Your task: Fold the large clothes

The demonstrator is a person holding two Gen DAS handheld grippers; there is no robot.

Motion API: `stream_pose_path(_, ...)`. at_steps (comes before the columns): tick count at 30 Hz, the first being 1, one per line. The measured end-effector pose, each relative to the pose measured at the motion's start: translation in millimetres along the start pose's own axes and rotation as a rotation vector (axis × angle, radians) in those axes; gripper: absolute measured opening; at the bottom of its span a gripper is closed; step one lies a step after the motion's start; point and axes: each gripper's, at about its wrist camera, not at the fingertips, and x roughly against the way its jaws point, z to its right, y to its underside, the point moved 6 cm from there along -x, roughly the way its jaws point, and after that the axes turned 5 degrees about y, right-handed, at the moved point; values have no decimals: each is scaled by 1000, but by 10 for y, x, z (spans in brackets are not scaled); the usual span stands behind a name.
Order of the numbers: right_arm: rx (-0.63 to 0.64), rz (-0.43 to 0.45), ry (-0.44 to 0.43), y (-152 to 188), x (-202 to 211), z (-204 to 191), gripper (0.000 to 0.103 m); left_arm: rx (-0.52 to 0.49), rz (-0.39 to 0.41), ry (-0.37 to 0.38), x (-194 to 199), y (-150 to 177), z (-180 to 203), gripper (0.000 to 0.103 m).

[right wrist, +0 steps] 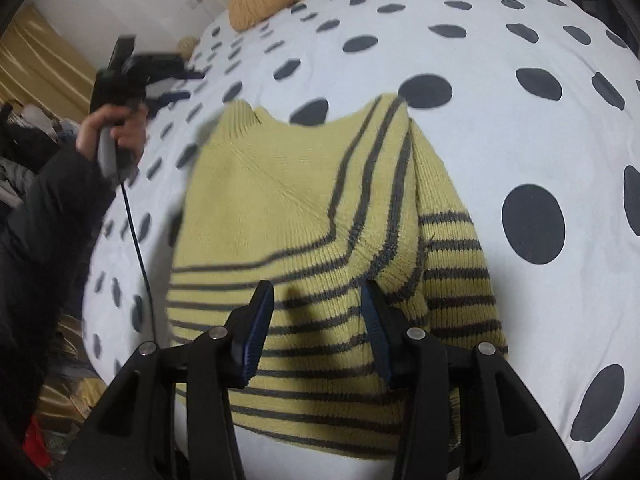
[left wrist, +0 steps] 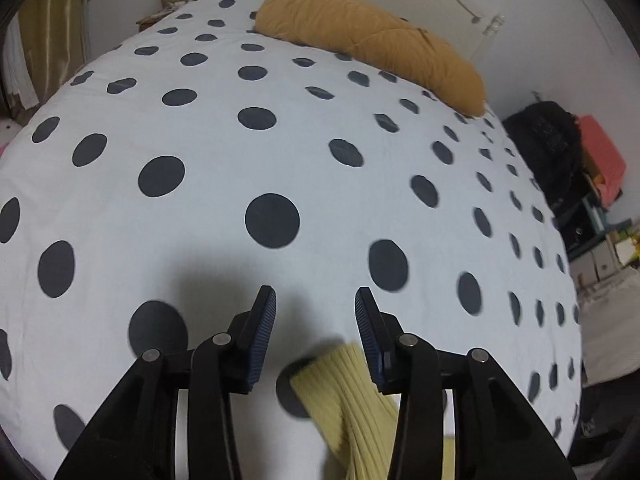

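Sweater [right wrist: 304, 216] half-folded on bed [right wrist: 520, 128]; left gripper [left wrist: 315, 300] and right gripper [right wrist: 318, 294] both spread, empty. Next: pinch hem, fold over.

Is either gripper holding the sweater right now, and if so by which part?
Neither. The left gripper is open above the bedspread, with only a ribbed cuff below it. The right gripper is open over the yellow striped sweater, clamping nothing.
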Motion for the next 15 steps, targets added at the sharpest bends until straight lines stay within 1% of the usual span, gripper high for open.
stream_pose_path(1,-25,43,-37,-92,107,-12,46,-29,-21,21,78,81,54,48)
stream_pose_path(2,-37,69,-62,-161,170,-25,46,-80,-49,59,158,236,148,52)
stream_pose_path(4,-23,85,-89,-387,164,-109,47,-163,-111,91,209,545,323,56)
stream_pose_path(5,-5,62,-80,-491,69,-152,47,-207,-144,129,200,732,453,57)
stream_pose_path(6,5,28,-63,-569,-69,-165,47,-246,-186,190,149,912,576,58)
stream_pose_path(7,-4,-7,-39,-614,-233,-128,47,-264,-222,217,70,1051,652,58)
stream_pose_path(8,-35,-51,0,-614,-422,-28,42,-279,-248,190,-78,1148,676,57)
stream_pose_path(9,-64,-77,36,-590,-565,90,26,-289,-255,119,-228,1196,647,55)
stream_pose_path(10,-77,-73,61,-567,-635,187,21,-314,-266,-36,-477,1195,520,44)
stream_pose_path(11,-78,-51,67,-557,-637,251,9,-304,-300,-134,-693,1164,366,45)
stream_pose_path(12,-72,-48,69,-547,-619,276,5,-243,-323,-138,-808,1116,263,45)
stream_pose_path(13,-57,-54,66,-540,-603,284,4,-159,-307,-118,-831,1002,183,45)
stream_pose_path(14,-38,-59,71,-543,-597,289,3,-96,-252,-131,-757,855,140,38)
stream_pose_path(15,-30,-62,75,-549,-596,296,2,-65,-174,-169,-605,687,123,29)
